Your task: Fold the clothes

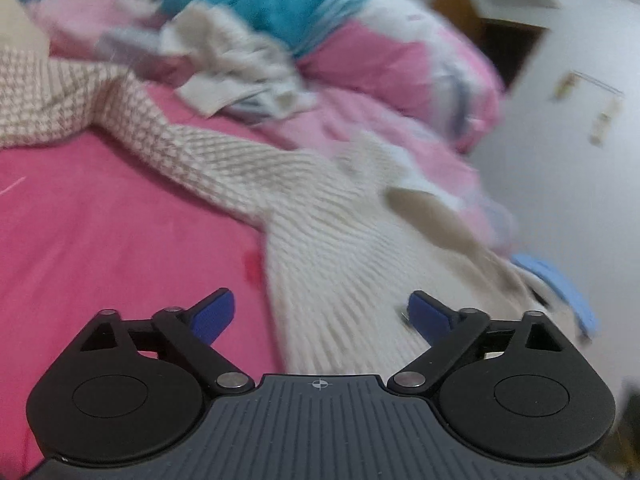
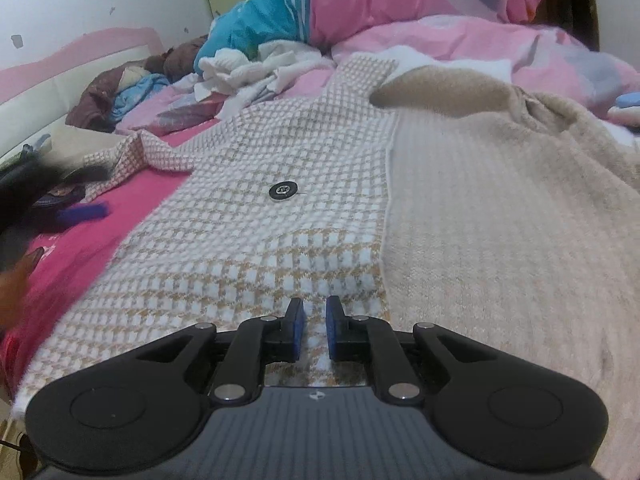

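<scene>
I'm working over a bed [image 2: 100, 240] with a hot-pink sheet, in a room with pale walls. Nearest in the right wrist view, my right tongs [image 2: 315, 330] hang low over the checked front panel of a cream knitted cardigan [image 2: 280, 248]; their blue pads stand nearly pressed together with a thin strip of the weave showing in the gap, and I cannot tell whether they pinch it. In the left wrist view my left tongs [image 1: 320, 316] are spread wide with nothing between the pads, above the ribbed plain part of the same cardigan [image 1: 344, 272]. The cardigan lies spread across the sheet, one checked sleeve trailing left. A dark round button [image 2: 283, 191] sits on the checked panel farther out; any marking on it is too small to read. Beyond, a crumpled white garment [image 2: 248, 68] rests against a pink, white and teal duvet [image 2: 400, 4]. I see no legible labels or writing.
</scene>
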`<control>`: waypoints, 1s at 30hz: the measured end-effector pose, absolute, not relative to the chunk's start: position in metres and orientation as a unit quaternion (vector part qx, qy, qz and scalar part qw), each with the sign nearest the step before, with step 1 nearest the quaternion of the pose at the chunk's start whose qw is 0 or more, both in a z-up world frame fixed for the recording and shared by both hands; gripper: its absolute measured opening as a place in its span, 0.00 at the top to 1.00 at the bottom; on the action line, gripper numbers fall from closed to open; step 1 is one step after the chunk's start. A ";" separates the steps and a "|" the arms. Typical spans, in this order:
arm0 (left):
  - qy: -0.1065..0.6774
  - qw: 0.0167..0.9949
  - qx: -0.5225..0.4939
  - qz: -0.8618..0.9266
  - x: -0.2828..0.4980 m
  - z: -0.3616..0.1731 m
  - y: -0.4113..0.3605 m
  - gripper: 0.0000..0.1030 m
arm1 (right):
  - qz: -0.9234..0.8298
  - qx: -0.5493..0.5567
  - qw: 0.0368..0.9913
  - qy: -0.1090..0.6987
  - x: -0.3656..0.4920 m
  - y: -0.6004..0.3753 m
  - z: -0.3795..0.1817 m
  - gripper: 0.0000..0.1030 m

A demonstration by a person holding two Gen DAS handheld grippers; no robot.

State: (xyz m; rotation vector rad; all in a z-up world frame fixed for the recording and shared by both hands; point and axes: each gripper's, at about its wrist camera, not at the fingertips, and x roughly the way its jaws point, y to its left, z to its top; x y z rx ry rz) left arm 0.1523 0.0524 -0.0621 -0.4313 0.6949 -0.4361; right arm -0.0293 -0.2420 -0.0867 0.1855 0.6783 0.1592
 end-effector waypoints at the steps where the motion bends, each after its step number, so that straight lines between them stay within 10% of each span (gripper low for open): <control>1: 0.354 0.888 -0.213 -0.203 0.175 -0.067 0.047 0.22 | 0.078 0.098 0.936 0.330 -0.030 -0.243 -0.088 0.90; 7: 0.379 0.889 -0.199 -0.163 0.244 -0.094 0.020 0.35 | 0.083 0.126 0.933 0.326 -0.031 -0.251 -0.089 0.90; 9: 0.374 0.893 -0.206 -0.143 0.249 -0.096 0.019 0.69 | 0.084 0.128 0.933 0.325 -0.030 -0.252 -0.089 0.90; 14: 0.354 0.899 -0.221 -0.132 0.250 -0.096 0.024 0.85 | 0.087 0.132 0.932 0.325 -0.028 -0.254 -0.090 0.90; 30: 0.344 0.910 -0.195 -0.121 0.239 -0.087 0.036 0.65 | 0.085 0.148 0.929 0.329 -0.027 -0.258 -0.092 0.91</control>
